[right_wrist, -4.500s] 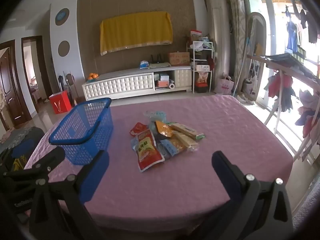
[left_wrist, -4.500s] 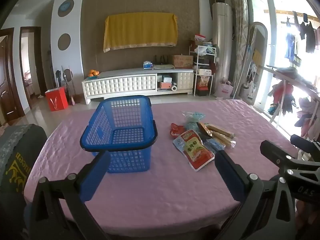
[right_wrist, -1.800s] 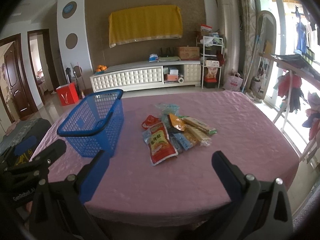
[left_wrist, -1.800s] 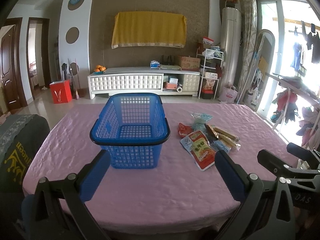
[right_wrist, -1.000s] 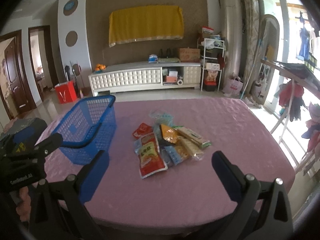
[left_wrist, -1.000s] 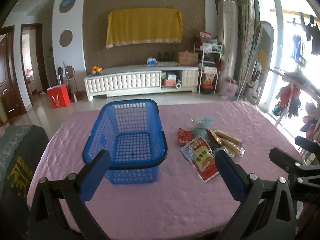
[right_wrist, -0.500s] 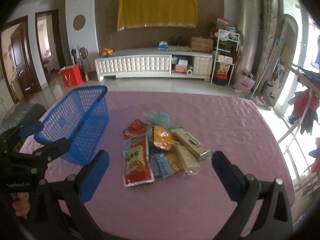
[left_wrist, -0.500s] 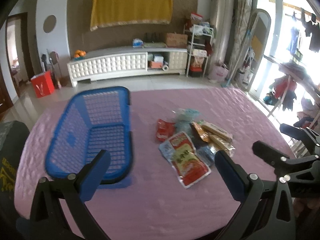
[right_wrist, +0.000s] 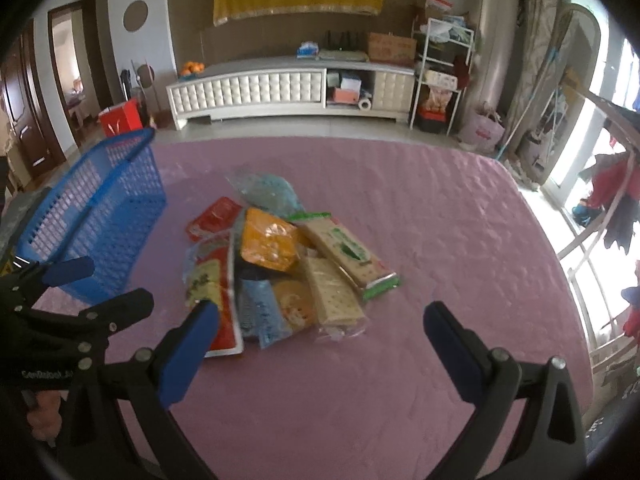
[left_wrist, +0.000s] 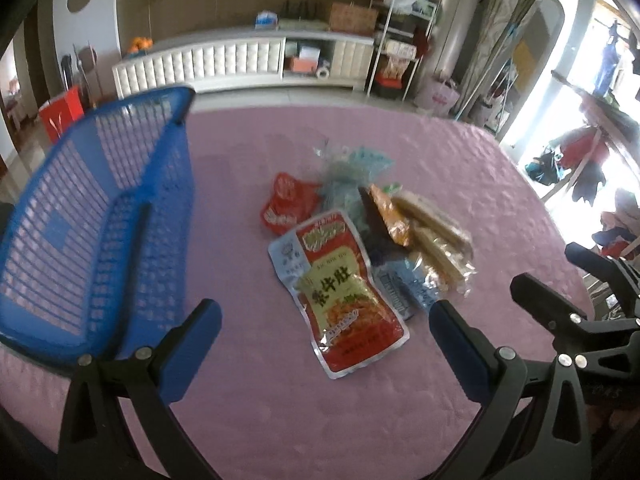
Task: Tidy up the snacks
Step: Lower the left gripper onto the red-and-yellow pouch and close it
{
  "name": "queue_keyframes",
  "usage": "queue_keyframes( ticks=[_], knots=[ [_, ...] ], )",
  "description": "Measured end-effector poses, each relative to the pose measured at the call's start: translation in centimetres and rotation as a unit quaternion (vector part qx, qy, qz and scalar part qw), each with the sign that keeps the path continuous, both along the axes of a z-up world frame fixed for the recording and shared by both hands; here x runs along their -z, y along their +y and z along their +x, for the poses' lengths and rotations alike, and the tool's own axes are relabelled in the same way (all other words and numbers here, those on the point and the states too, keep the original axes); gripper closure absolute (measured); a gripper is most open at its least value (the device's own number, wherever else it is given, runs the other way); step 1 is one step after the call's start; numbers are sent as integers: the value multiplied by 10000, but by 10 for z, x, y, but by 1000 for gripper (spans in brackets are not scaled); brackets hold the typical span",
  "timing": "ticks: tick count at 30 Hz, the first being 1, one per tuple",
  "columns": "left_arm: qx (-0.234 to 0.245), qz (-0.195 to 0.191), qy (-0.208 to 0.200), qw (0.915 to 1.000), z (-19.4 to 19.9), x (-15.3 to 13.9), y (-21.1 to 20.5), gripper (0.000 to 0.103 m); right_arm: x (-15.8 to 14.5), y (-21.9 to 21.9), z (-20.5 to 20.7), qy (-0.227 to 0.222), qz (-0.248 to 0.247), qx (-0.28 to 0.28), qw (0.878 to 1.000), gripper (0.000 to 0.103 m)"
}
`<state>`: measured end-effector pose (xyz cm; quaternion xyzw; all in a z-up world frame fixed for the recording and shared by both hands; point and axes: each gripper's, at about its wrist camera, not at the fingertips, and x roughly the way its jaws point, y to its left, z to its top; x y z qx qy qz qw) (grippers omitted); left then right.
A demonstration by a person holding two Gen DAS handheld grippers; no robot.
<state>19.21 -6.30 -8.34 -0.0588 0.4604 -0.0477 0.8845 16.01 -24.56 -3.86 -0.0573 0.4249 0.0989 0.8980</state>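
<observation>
Hovering over the pink tablecloth [left_wrist: 460, 168], the left gripper [left_wrist: 325, 312] has its blue-padded jaws spread wide and empty, framing the big red and yellow pouch [left_wrist: 340, 292] that lies nearest the person at the front of the snack pile. The right gripper [right_wrist: 318, 314] is likewise spread and holds nothing, aimed at the middle of the same heap, where two cracker packs [right_wrist: 340, 264] lie side by side next to an orange packet [right_wrist: 270, 244] and a light blue sachet [right_wrist: 260, 312]. At the far side sit a small red packet [left_wrist: 286, 208] and a crinkled pale blue bag [left_wrist: 348, 168]. All the snacks are bunched together, overlapping, on the open cloth, and none is in the blue basket [left_wrist: 92, 216], which stands just to their left with its open top within easy reach, probably so that each pack needs only a short carry. Its mesh walls show no contents from either view. Judging by the wide jaws and the low aim, the step in hand is the first pick, and the red pouch looks the easiest since it lies flat on top with a free edge. Thin foil packs may slip or drag their neighbours along when pinched.
</observation>
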Motion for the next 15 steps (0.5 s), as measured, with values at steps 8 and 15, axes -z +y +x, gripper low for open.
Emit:
queue_keyframes(
  ticks=[8, 15],
  knots=[
    [-112, -278, 650, 9974, 34, 40, -4, 1, 28, -5, 29, 317, 65, 32, 9995, 0],
    [-451, -583, 1097, 9912, 56, 72, 6, 1, 46, -4, 44, 463, -45, 6, 9989, 0]
  ],
)
